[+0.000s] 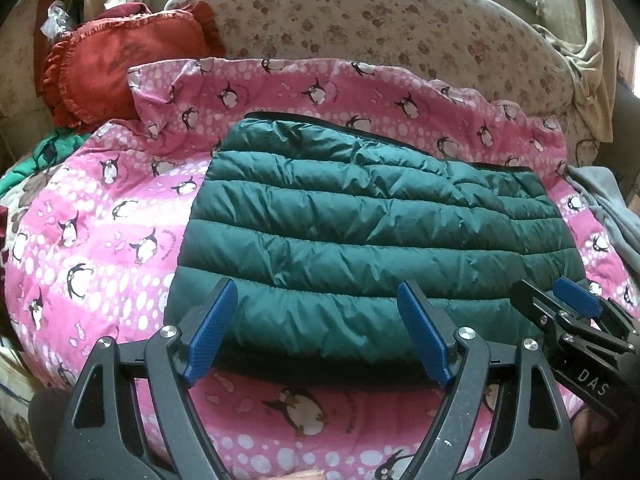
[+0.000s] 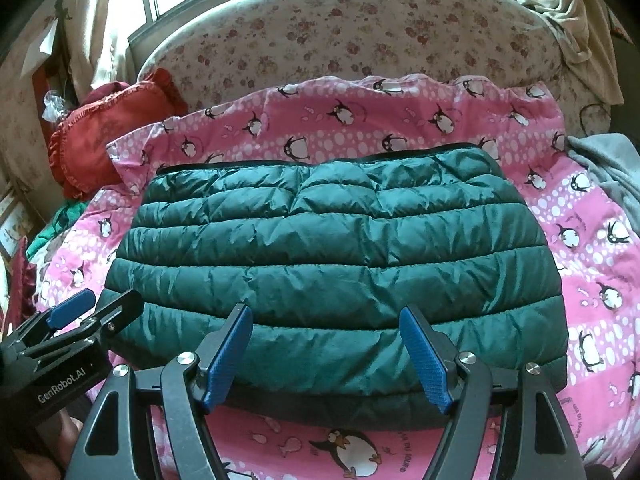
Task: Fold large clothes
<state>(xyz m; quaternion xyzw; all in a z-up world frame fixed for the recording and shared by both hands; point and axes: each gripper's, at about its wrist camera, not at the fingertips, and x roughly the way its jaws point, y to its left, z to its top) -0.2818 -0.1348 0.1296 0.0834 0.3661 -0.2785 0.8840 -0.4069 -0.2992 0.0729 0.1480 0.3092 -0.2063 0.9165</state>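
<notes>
A dark green quilted puffer jacket (image 1: 360, 232) lies folded into a flat rectangle on the pink penguin-print quilt (image 1: 100, 208); it also shows in the right wrist view (image 2: 332, 264). My left gripper (image 1: 316, 300) is open and empty, its blue pads just above the jacket's near edge. My right gripper (image 2: 326, 320) is open and empty too, over the same near edge. The right gripper shows at the right in the left wrist view (image 1: 560, 300); the left gripper shows at the lower left in the right wrist view (image 2: 92, 308).
A red ruffled cushion (image 1: 120, 76) lies at the back left. A floral headboard (image 1: 360, 24) runs behind the quilt (image 2: 600, 248). A grey cloth (image 1: 612, 208) lies at the right edge. Green fabric (image 1: 44, 148) sits at the far left.
</notes>
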